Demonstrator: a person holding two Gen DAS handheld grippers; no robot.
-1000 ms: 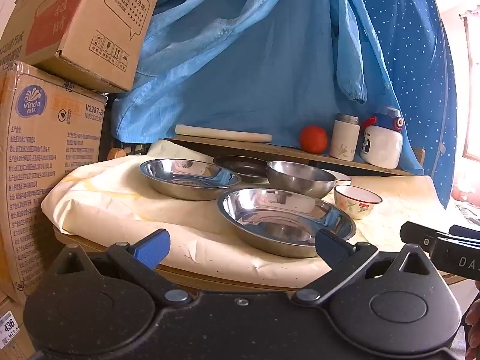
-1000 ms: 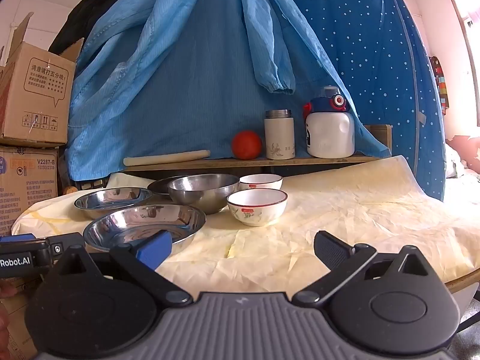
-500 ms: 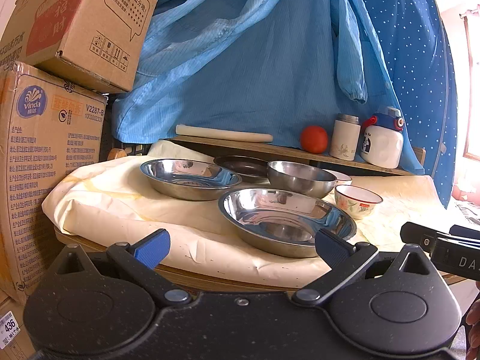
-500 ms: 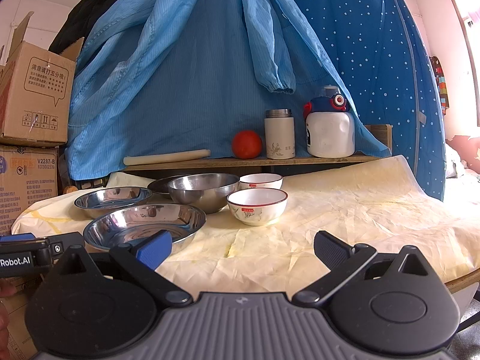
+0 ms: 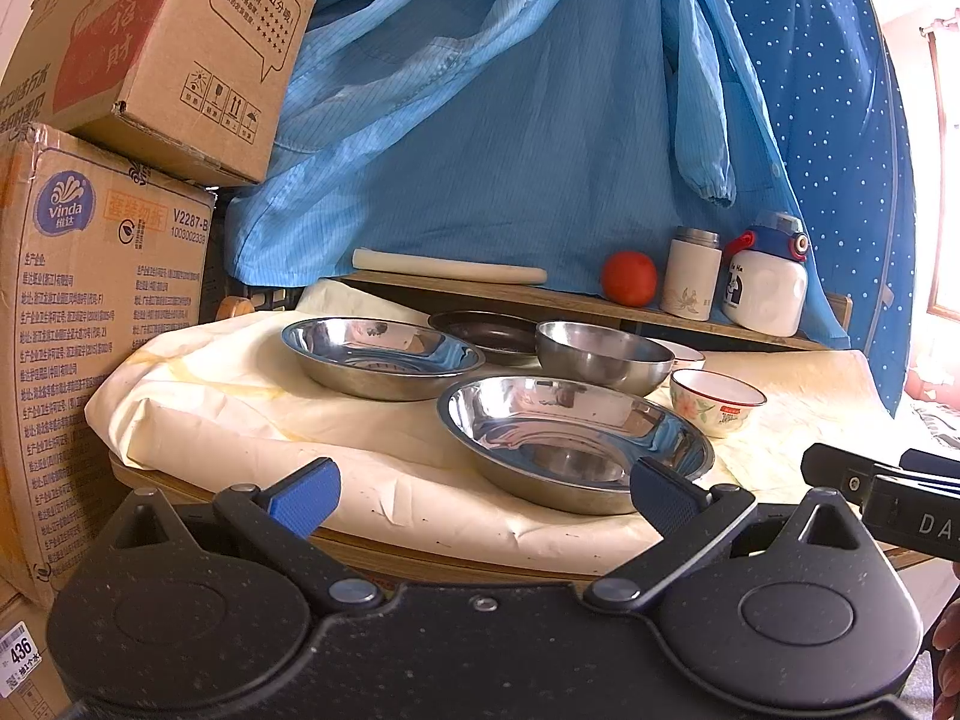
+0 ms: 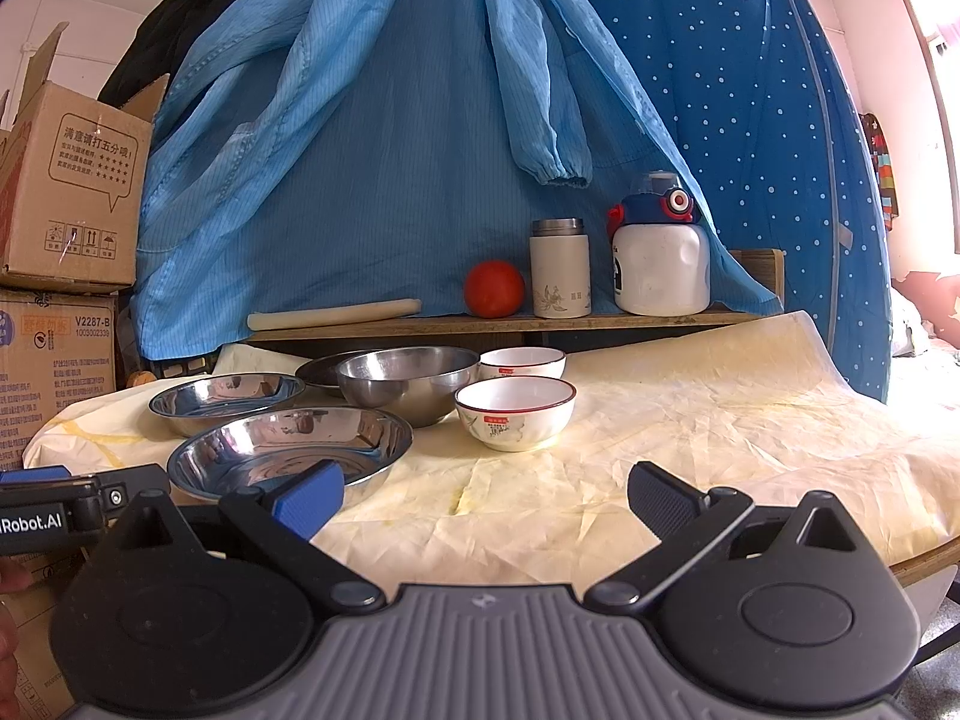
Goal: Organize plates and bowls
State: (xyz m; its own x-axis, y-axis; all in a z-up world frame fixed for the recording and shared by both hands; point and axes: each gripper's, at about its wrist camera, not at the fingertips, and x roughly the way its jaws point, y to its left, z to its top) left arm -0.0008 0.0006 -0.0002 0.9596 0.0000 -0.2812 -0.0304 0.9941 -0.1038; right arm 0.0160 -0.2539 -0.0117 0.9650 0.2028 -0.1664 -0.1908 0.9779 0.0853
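Both grippers, left (image 5: 483, 495) and right (image 6: 486, 495), I hold apart, empty, near the table (image 6: 720, 420) edge. Steel plates (image 6: 288, 450) lie left; steel bowl (image 6: 408, 381) centre; white bowls (image 6: 516, 411) right.

Lower brown cardboard box (image 5: 102, 324): "vinda" logo, "V2287-B", "100300233…"; small white sticker (image 5: 21, 657) at bottom left: "436"; black gripper body (image 6: 36, 522) at left edge of right wrist view: "Robot.AI"; white bottle with blue cap (image 5: 762, 285): "Ha Ha"; black gripper body (image 5: 912, 519) at right edge of left wrist view: "DA…", cut off.
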